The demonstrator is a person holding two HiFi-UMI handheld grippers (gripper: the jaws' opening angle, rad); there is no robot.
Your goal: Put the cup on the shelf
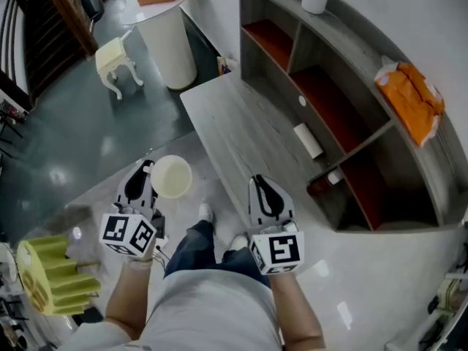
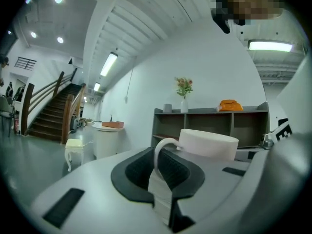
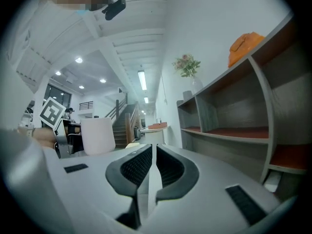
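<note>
The cup [image 1: 171,176], a plain cream-white mug, is hanging upright with its mouth facing up at the lower left of the head view, its thin looped handle being pinched between the jaws of the left gripper [image 1: 145,172]. The shelf [image 1: 351,50], grey with reddish-brown compartment floors, is running down the right side of that view, well apart from the cup.
</note>
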